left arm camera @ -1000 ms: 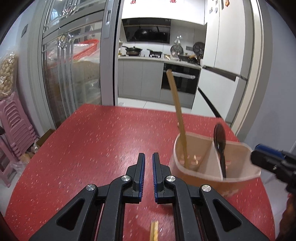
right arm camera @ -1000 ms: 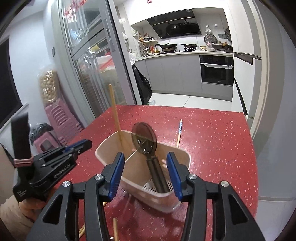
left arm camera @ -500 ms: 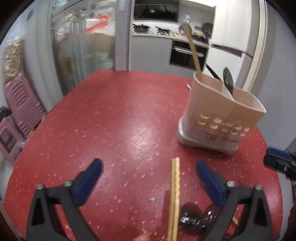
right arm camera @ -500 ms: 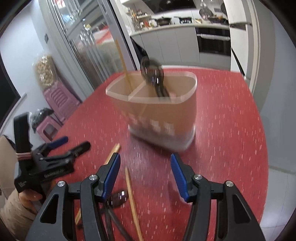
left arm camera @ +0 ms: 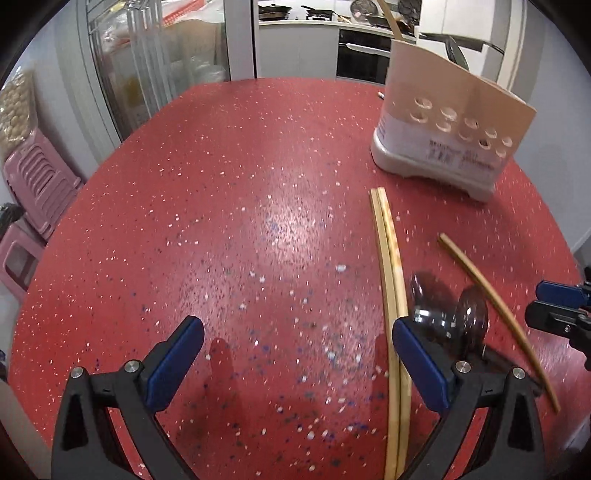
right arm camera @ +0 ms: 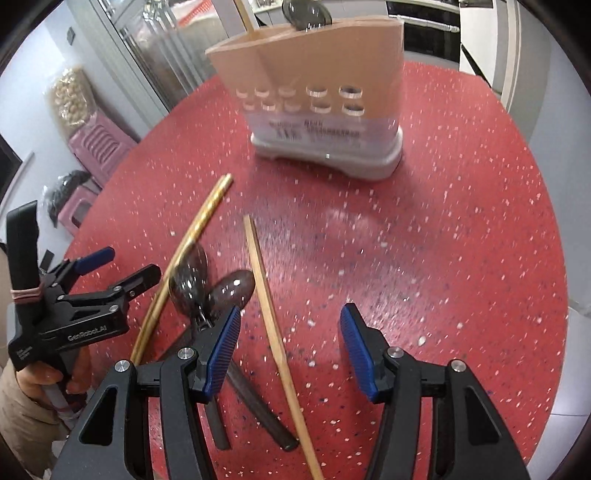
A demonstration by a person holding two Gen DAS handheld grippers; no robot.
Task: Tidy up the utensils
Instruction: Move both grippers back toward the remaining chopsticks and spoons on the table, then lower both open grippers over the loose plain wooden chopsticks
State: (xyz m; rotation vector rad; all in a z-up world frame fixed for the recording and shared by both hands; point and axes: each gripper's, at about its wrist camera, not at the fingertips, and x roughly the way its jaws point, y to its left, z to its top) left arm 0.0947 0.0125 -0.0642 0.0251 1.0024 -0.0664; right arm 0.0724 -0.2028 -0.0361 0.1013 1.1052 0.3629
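Note:
A beige two-compartment utensil holder stands on the red table with one chopstick and a dark spoon in it. On the table lie a pair of wooden chopsticks, a single chopstick and two dark spoons. My left gripper is open and empty, its right finger next to the pair. My right gripper is open and empty, straddling the single chopstick.
The table's right edge drops off near the holder. Pink stools stand left of the table. Glass cabinet doors and a kitchen lie beyond. The left gripper also shows in the right wrist view.
Both grippers pulled back from the holder and dropped low over the loose utensils. The left gripper went from shut to wide open. The right one stayed open.

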